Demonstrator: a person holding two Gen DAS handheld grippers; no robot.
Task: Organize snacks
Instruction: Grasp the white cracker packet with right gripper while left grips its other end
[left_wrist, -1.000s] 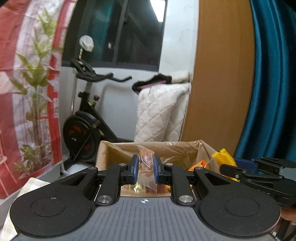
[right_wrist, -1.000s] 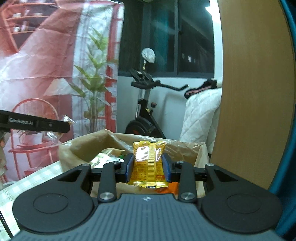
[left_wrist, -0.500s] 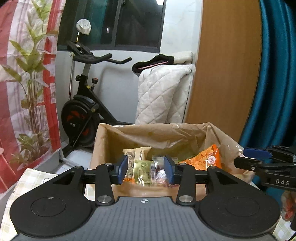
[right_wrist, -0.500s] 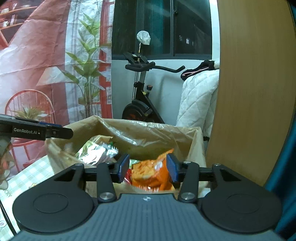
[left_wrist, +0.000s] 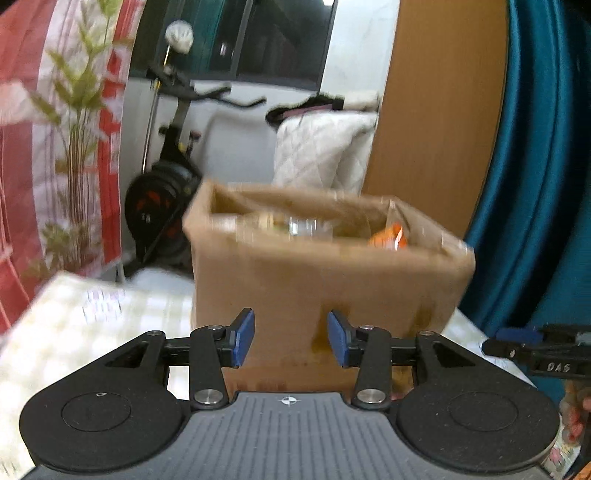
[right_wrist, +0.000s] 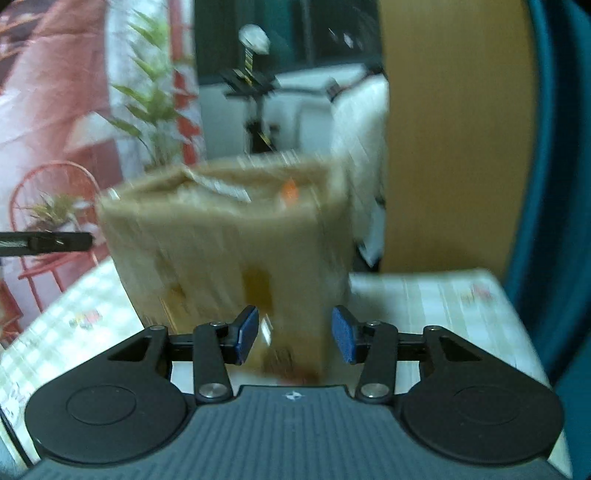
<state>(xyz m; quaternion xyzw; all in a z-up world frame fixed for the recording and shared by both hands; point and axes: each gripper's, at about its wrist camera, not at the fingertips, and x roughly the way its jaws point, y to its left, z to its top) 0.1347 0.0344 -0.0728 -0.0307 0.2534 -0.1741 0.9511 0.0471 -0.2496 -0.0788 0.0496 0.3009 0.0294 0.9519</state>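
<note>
Brown cardboard is what fills both views: an open snack box (left_wrist: 325, 280) is seen standing on the checked counter (left_wrist: 85, 321), with an orange packet (left_wrist: 388, 236) and other blurred wrappers showing just above its rim. In the right wrist view the same box (right_wrist: 229, 251) is seen near the counter's (right_wrist: 436, 299) back edge, with bare cloth to its right.

Both tongs are seen empty and low in front of the box wall. The left tongs (left_wrist: 291, 340) are held with the blue pads apart and nothing between them; the right tongs (right_wrist: 294, 334) are likewise spread and bare. The step in hand is judged to be the gap between two deposits, with snacks already lying in the box. More loose snacks would be called for next, but none can be made out on the counter for the blur, except some packaging at the lower right corner of the left view.

Room is limited by the box wall ahead, the wooden panel (left_wrist: 439, 110) and teal curtain (left_wrist: 546, 166) on the right, and the other tongs' tip (left_wrist: 517, 349) just beside.
</note>
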